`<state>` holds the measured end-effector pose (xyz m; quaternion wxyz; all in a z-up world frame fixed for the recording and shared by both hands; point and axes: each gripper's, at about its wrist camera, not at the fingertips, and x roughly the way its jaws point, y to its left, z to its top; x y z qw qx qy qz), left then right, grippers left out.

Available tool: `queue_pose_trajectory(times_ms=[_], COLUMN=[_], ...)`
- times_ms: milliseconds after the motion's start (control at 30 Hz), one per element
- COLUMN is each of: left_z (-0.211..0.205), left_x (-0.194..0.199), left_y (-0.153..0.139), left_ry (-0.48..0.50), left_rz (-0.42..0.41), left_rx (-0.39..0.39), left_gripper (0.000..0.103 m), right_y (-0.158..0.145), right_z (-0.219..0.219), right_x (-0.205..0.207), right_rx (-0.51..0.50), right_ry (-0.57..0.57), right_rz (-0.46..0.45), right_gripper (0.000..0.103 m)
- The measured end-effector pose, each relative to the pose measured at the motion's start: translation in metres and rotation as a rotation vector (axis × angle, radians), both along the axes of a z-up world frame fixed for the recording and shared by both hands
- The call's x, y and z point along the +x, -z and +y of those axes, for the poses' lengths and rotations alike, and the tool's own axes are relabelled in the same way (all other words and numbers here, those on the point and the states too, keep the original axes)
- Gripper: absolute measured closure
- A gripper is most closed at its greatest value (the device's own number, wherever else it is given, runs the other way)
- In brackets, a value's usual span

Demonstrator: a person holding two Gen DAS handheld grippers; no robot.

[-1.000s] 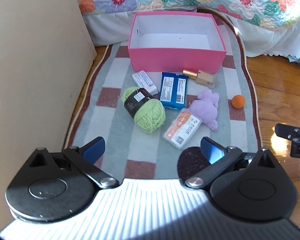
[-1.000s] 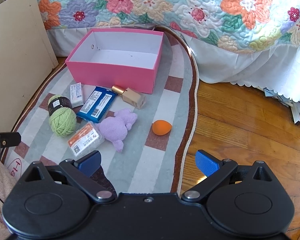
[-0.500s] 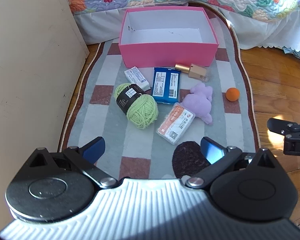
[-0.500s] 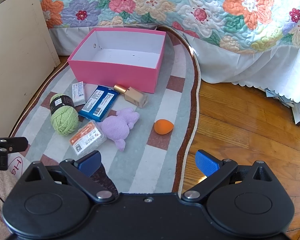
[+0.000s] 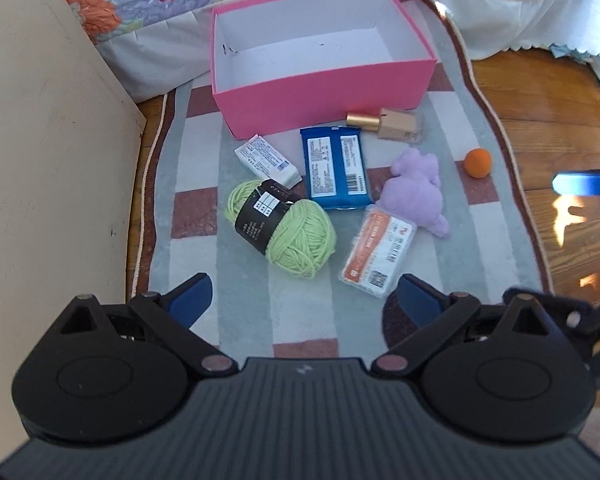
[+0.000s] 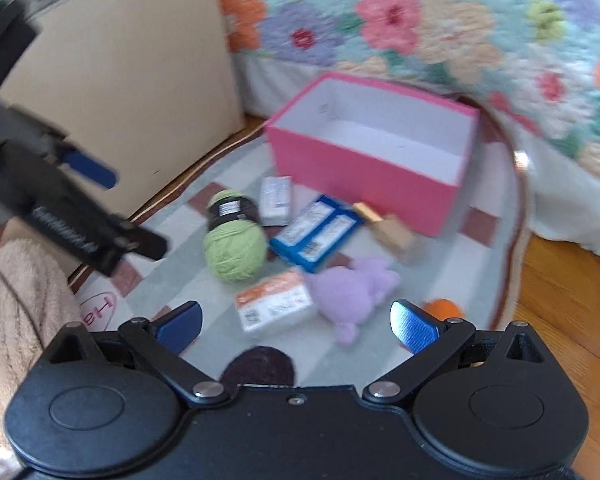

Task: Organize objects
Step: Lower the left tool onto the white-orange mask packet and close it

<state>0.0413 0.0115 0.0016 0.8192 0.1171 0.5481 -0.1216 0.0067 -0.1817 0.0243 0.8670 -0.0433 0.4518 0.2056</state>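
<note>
Pink box (image 5: pixel 324 84) sits empty at the far end of the striped rug (image 5: pixel 244 320), with bare rug nearest the left claw (image 5: pixel 304 300), which gapes wide, holding nothing. Green yarn (image 5: pixel 288 232) lies before the box, its long axis slanting left-far to right-near, crowded by a blue packet (image 5: pixel 334 168).

Blurred, the right wrist view shows the right claw (image 6: pixel 296 326) wide and empty above an orange-labelled case (image 6: pixel 274 304) and purple plush (image 6: pixel 352 290), both nearer than the box (image 6: pixel 364 164).

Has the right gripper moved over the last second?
Yes. The right gripper has swung left, over the rug; the pink box now sits ahead-right.
</note>
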Motion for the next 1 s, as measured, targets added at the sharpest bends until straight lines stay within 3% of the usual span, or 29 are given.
queue_pose_trajectory(times_ms=[67,200,400,600,733,900,1000], left_z=[0.001,0.003,-0.008,-0.016,-0.02,-0.019,-0.016], left_x=[0.01,0.032,0.045,0.048,0.053,0.058,0.059], left_y=[0.013,0.044,0.081,0.107,0.124,0.143,0.145], left_ry=[0.008,0.003,0.014,0.027,0.007,-0.043,-0.065], left_rz=[0.024,0.078,0.119,0.17,0.183,0.181,0.181], left_rx=[-0.025,-0.128,-0.205,-0.299,-0.292,-0.299,-0.327], left_gripper=[0.005,0.018,0.039,0.05,0.056,0.057,0.057], right_y=[0.013,0.051,0.105,0.124,0.136,0.15,0.151], right_z=[0.005,0.015,0.024,0.029,0.034,0.037,0.033], right_x=[0.011,0.036,0.056,0.055,0.055,0.058,0.055], right_rx=[0.037,0.089,0.177,0.232,0.218,0.188,0.179], right_ry=[-0.023,-0.075,-0.025,0.017,0.032,0.04,0.045], right_rz=[0.022,0.121,0.289,0.32,0.319,0.28,0.261], right_gripper=[0.001,0.001,0.002,0.002,0.004,0.034,0.038])
